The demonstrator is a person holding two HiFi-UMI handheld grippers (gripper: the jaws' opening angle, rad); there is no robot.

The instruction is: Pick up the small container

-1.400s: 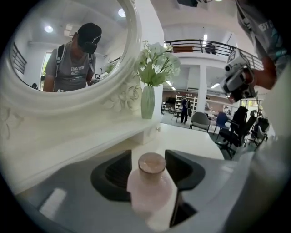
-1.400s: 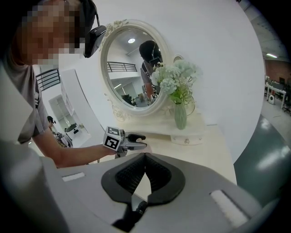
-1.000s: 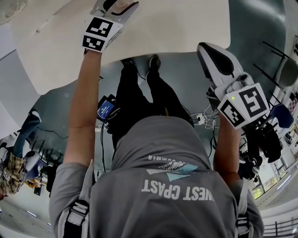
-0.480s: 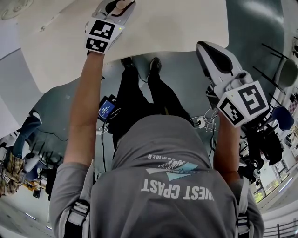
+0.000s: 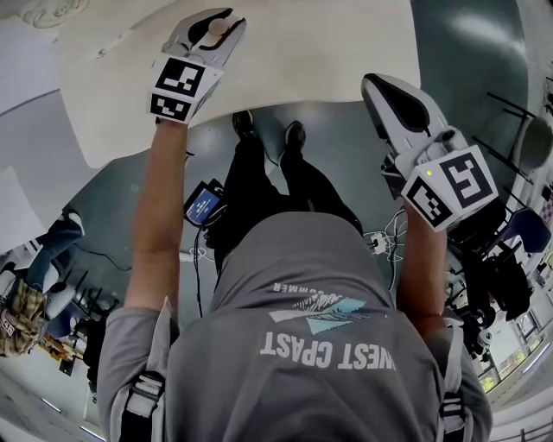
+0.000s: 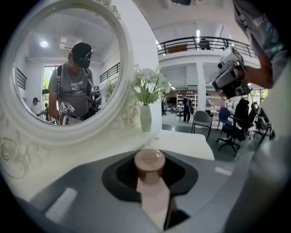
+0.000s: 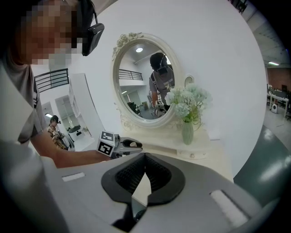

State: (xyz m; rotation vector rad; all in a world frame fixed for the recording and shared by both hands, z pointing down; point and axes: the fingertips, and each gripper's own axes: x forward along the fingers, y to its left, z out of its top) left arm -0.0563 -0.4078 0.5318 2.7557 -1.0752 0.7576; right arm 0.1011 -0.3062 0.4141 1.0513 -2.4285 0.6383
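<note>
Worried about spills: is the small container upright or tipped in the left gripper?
Upright: in the left gripper view the small container stands straight, round cap on top, clamped by the left gripper.

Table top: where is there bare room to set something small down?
Bare: the table from its front edge to the right corner. Crowded: the back, where mirror and flower vase stand side by side.

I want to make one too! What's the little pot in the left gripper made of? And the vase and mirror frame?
Small container: probably plastic; its brownish-pink cap looks smooth with a soft shine.
Vase: likely ceramic or glass, pale green and smooth.
Mirror frame: white with moulded curls; painted wood or resin, can't tell.
</note>
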